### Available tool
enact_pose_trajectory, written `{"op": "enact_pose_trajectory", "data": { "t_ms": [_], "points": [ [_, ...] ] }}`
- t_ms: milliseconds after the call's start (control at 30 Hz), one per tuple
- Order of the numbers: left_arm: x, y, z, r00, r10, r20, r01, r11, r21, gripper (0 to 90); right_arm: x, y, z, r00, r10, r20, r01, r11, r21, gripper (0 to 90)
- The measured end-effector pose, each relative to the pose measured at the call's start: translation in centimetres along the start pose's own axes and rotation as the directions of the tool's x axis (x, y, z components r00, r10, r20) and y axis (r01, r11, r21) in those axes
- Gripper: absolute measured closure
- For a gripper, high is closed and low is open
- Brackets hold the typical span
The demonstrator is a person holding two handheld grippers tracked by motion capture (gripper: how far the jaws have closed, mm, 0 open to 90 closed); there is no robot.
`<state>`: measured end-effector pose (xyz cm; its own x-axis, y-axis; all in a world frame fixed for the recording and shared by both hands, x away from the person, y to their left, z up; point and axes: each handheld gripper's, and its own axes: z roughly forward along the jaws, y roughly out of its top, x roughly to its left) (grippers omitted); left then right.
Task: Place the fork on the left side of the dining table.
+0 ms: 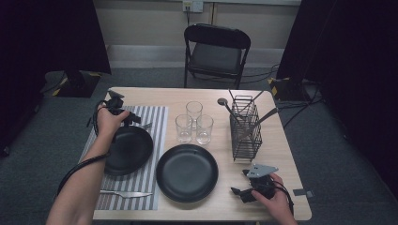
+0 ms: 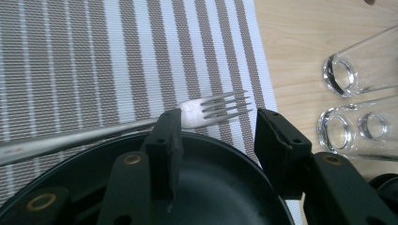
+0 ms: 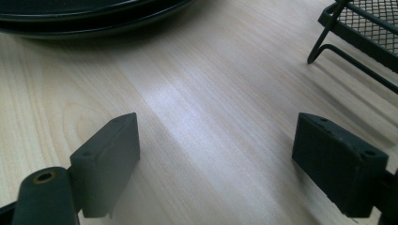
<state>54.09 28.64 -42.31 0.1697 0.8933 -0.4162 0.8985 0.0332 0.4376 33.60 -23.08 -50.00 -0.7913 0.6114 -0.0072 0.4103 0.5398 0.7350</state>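
1. High view. My left gripper (image 1: 123,115) hangs over the far edge of the left plate (image 1: 129,149), on the striped placemat (image 1: 152,140). The fork (image 1: 146,125) lies just beyond that plate, prongs toward the glasses. My right gripper (image 1: 244,185) rests low on the tabletop (image 1: 281,154) near the front right corner, well apart from the fork. The left hand is plainly the nearer one.

2. High view, count: two black plates, the second (image 1: 187,172) on bare wood; three glasses (image 1: 193,123) clustered; one wire rack (image 1: 245,127) holding utensils; one knife (image 1: 126,193) at the front of the mat; one fork.

3. Left gripper view. The fork (image 2: 141,123) runs crosswise just ahead of the fingers (image 2: 170,136), handle off to the view's left, prongs lying in the gap. Fingers are half-spread and touch nothing I can see; nothing gripped. The long axis lies across the gap, not along it, so I judge the wrist must turn before closing on it.

4. Right gripper view. Fingers (image 3: 108,154) stand wide apart over bare wood, holding nothing. A plate rim (image 3: 94,21) lies ahead, a rack foot (image 3: 328,47) at the view's right.
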Motion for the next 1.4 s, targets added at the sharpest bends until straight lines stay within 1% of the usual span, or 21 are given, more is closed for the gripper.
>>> {"op": "enact_pose_trajectory", "data": {
  "t_ms": [33,133,200,233,300,433,467,567,600,667,700,767,833,867,900,967,1100,1167,1200,1300,1400],
  "points": [
    [0.0,0.0,0.1,0.9999,0.012,-0.001,-0.012,0.9999,0.003,52.0,0.0,0.0,0.0,1.0000,0.000,-0.001,0.000,1.000,-0.001,14.5],
    [-0.4,0.2,0.7,1.0000,0.008,0.002,-0.008,0.9999,0.010,52.0,0.0,0.0,0.0,1.0000,0.001,-0.001,-0.001,1.000,-0.001,14.6],
    [-0.5,0.3,1.0,0.9998,0.020,0.003,-0.020,0.9997,0.016,52.0,0.0,0.0,0.0,1.0000,0.002,0.000,-0.002,1.000,-0.002,14.5],
    [-0.6,0.3,1.1,1.0000,0.007,-0.006,-0.007,0.9999,0.014,52.0,0.0,0.0,0.0,1.0000,0.002,0.000,-0.002,1.000,-0.002,14.5],
    [-0.7,0.4,1.4,0.9999,0.014,0.001,-0.014,0.9997,0.019,52.1,0.0,0.0,0.0,1.0000,0.002,0.000,-0.002,1.000,-0.002,14.5],
    [-0.8,0.6,1.9,1.0000,0.005,-0.002,-0.005,0.9998,0.018,51.9,0.0,0.0,0.0,1.0000,0.001,0.000,-0.001,1.000,-0.002,14.6],
    [-0.7,0.6,1.9,0.9998,0.020,-0.006,-0.020,0.9996,0.021,52.5,0.0,0.0,0.0,1.0000,0.002,0.000,-0.002,1.000,-0.002,14.5],
    [-0.9,0.7,2.1,0.9999,0.014,0.000,-0.014,0.9997,0.021,52.6,0.0,0.0,0.0,1.0000,0.001,0.000,-0.001,1.000,-0.002,14.5],
    [-0.9,0.8,2.2,0.9997,0.024,0.003,-0.024,0.9993,0.028,52.3,0.0,0.0,0.0,1.0000,0.002,0.000,-0.002,1.000,-0.002,14.5],
    [-1.1,0.8,2.3,0.9999,0.012,0.002,-0.013,0.9996,0.026,52.3,0.0,0.0,0.0,1.0000,0.001,0.000,-0.001,1.000,-0.002,14.5],
    [-1.0,0.8,2.4,0.9997,0.023,0.001,-0.023,0.9993,0.028,52.0,0.0,0.0,0.0,1.0000,0.002,0.000,-0.002,1.000,-0.002,14.5],
    [-1.1,0.8,2.5,0.9999,0.016,0.002,-0.016,0.9993,0.033,52.2,0.0,0.0,0.0,1.0000,0.002,0.000,-0.002,1.000,-0.002,14.5],
    [-1.1,0.8,2.6,0.9997,0.026,-0.002,-0.026,0.9991,0.033,52.1,0.0,0.0,0.0,1.0000,0.001,0.000,-0.001,1.000,-0.002,14.5],
    [-1.1,0.7,2.7,0.9999,0.016,0.003,-0.016,0.9993,0.034,51.9,0.0,0.0,0.0,1.0000,0.002,0.000,-0.002,1.000,-0.002,14.5],
    [-1.1,0.7,2.8,0.9998,0.019,-0.001,-0.019,0.9993,0.032,51.9,0.0,0.0,0.0,1.0000,0.002,0.000,-0.002,1.000,-0.002,14.5],
    [-1.2,0.7,3.0,1.0000,0.002,0.001,-0.002,0.9995,0.031,51.7,0.0,0.0,0.0,1.0000,0.002,0.000,-0.002,1.000,-0.002,14.6],
    [-1.2,0.8,3.1,0.9998,0.016,-0.008,-0.016,0.9994,0.031,51.8,0.0,0.0,0.0,1.0000,0.002,0.000,-0.002,1.000,-0.002,14.5],
    [-1.3,0.9,3.1,0.9998,0.020,-0.003,-0.020,0.9991,0.037,51.9,0.0,0.0,0.0,1.0000,0.002,0.000,-0.002,1.000,-0.002,14.5],
    [-1.4,0.9,3.3,0.9999,0.010,-0.005,-0.010,0.9994,0.033,51.9,0.0,0.0,0.0,1.0000,0.001,0.000,-0.001,1.000,-0.002,14.5],
    [-1.4,0.9,3.6,0.9996,0.025,-0.010,-0.024,0.9989,0.040,51.9,0.0,0.0,0.0,1.0000,0.002,0.000,-0.002,1.000,-0.002,14.5],
    [-1.6,0.9,4.2,0.9998,0.017,-0.004,-0.017,0.9987,0.047,52.0,0.0,0.0,0.0,1.0000,0.001,0.000,-0.001,1.000,-0.002,14.5]
  ]
}}
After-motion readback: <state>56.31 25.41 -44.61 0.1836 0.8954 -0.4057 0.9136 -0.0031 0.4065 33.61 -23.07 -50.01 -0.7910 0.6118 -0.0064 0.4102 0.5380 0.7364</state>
